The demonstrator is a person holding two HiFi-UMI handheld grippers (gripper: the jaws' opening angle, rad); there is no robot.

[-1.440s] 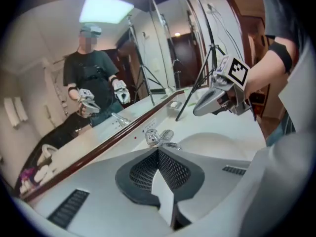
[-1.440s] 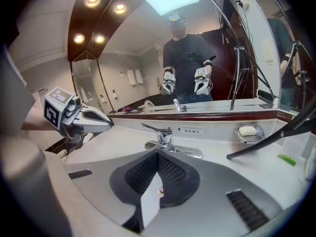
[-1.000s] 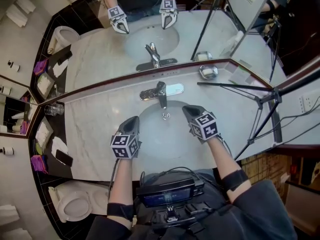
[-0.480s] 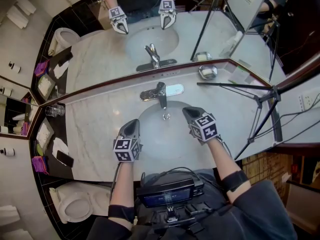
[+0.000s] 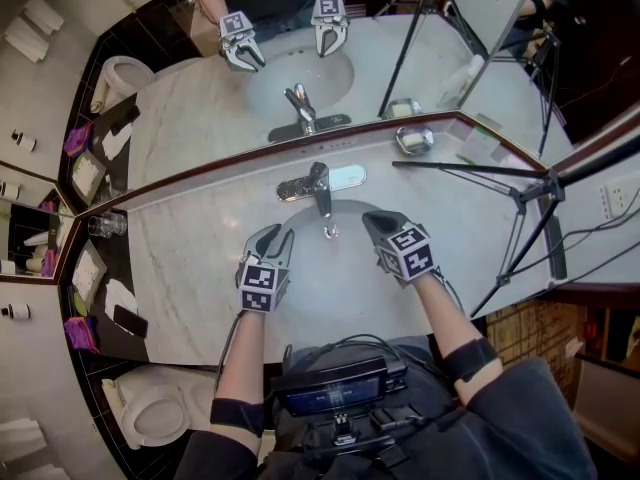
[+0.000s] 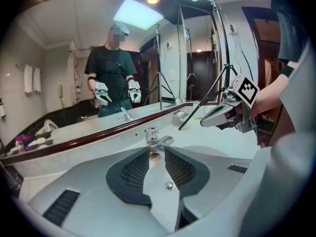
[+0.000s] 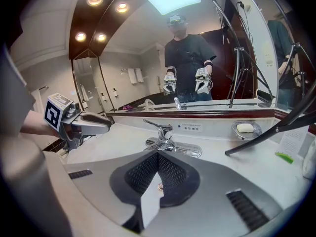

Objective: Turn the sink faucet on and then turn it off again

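Two handheld grippers hover over a round white sink basin (image 5: 330,280) set in a pale marble counter (image 5: 190,263), seen from above the person who holds them. Closest to the viewer, at the counter's near edge, the person's forearms reach forward above a small screen unit (image 5: 335,388) worn at the chest.

On the left, the left gripper (image 5: 272,236) hangs over the basin's left rim. Its jaws stand apart and have just been opening, and nothing sits between them. Along its own view, the gap between the jaws lines up with the faucet beyond, without touching it. On the right, the right gripper (image 5: 372,218) hangs over the basin's right rim with its jaws closed together at the tips, holding nothing.

Farther on, the drain (image 5: 329,232) shows in the basin. Behind it, at the middle of the counter's back edge, stands the chrome faucet (image 5: 320,186), a single lever on a wide base plate, well clear of both grippers.

Toward the back right corner a soap dish (image 5: 415,142) holds a white bar, and a black tripod (image 5: 480,171) leg slants across the counter's right end. A drinking glass (image 5: 105,226) stands near the left end. Beyond the back edge, a wall mirror (image 5: 200,98) reflects the person, both grippers and the faucet.
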